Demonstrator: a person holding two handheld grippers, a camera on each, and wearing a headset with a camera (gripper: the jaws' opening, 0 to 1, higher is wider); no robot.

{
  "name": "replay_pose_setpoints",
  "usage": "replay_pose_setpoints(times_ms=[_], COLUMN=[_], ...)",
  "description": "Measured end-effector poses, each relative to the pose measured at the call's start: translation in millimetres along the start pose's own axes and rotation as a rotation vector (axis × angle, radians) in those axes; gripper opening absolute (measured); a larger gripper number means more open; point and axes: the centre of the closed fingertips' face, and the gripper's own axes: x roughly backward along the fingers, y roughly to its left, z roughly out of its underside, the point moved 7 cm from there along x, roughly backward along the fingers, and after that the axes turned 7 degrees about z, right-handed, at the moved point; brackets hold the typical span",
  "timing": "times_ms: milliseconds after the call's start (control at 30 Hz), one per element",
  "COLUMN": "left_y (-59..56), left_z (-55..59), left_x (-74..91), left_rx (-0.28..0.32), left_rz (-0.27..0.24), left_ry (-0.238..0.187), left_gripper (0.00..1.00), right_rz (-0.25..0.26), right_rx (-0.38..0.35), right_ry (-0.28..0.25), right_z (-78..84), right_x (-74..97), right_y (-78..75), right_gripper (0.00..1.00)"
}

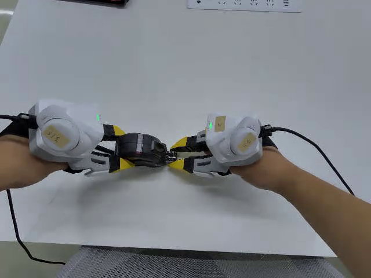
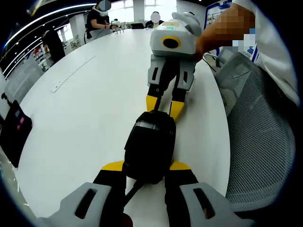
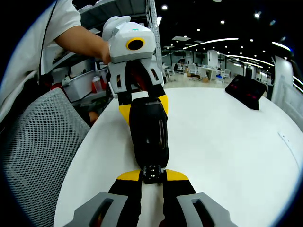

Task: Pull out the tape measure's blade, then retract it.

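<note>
At the left, the left tongs (image 1: 122, 147) pinch the black tape measure (image 1: 141, 149), near the front edge of the white desk (image 1: 174, 69). Right of it, the right tongs (image 1: 178, 154) pinch its end hook (image 3: 152, 173). The blade seems barely drawn, so both pulling and retracting remain.

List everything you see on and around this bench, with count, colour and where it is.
tape measure: one, black, between the grippers
blade hook: one, dark, at the case mouth
table: one, white, under everything
power strip: one, white, table's far edge
dark device: one, black, table's far side
mesh chair: one, grey, by table's near edge
cables: two, black, trailing from grippers
left gripper: one, white, yellow-tipped fingers, shut on tape measure
right gripper: one, same colours, shut on blade hook
hands: two, holding the grippers
</note>
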Motion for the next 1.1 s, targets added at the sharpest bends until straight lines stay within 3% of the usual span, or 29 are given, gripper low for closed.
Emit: replay_pose_setpoints(times_ms=[1100], left_y=[-0.1], left_z=[1.5], left_x=[0.4], left_rx=[-0.017], left_rz=[0.004], left_ry=[0.012], left_gripper=[0.25], right_rz=[-0.005], right_rx=[0.071], right_ry=[0.02], right_z=[0.1], right_x=[1.9], right_y=[-2.5], right_gripper=[0.11])
